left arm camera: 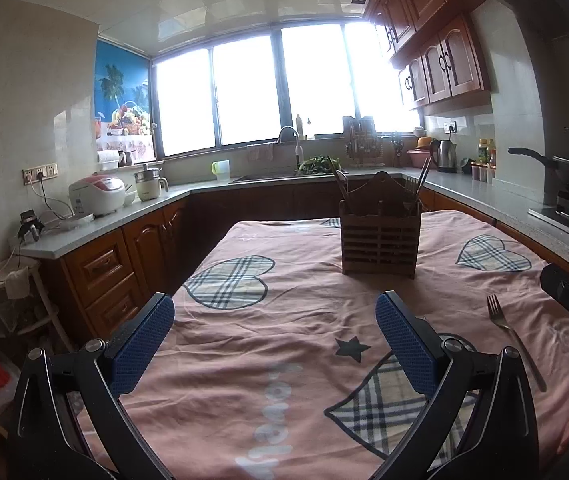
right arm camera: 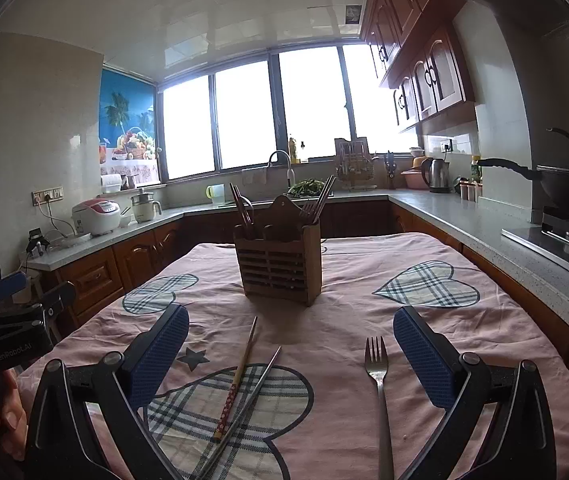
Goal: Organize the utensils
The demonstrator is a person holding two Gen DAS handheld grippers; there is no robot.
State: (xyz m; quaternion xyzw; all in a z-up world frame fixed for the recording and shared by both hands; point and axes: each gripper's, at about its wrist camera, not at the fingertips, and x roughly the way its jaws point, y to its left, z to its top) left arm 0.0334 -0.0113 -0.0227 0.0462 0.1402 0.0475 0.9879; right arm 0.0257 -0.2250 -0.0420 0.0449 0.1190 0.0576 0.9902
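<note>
Hovering over the pink tablecloth, both grippers stand wide apart and hold nothing. Right gripper frames the loose utensils low in its view: a fork at lower right just inside its right pad, a red-patterned chopstick and a metal chopstick at lower centre, crossing near their low ends. The wooden utensil holder sits centre frame, well beyond them, already holding chopsticks at left and forks at right. Left gripper has bare cloth between its pads; the same fork lies at its far right.

Risks, as judgement: thin flat metal on wrinkled cloth may slip from the pads or bunch the fabric; closing on the crossed chopsticks could grab both or flick one away; a hard insertion could tip the holder.

Hard to tell: fork handle and metal chopstick end cut off at bottom edge; holder compartments' interiors hidden behind slats; window glare washes out the counter items.
</note>
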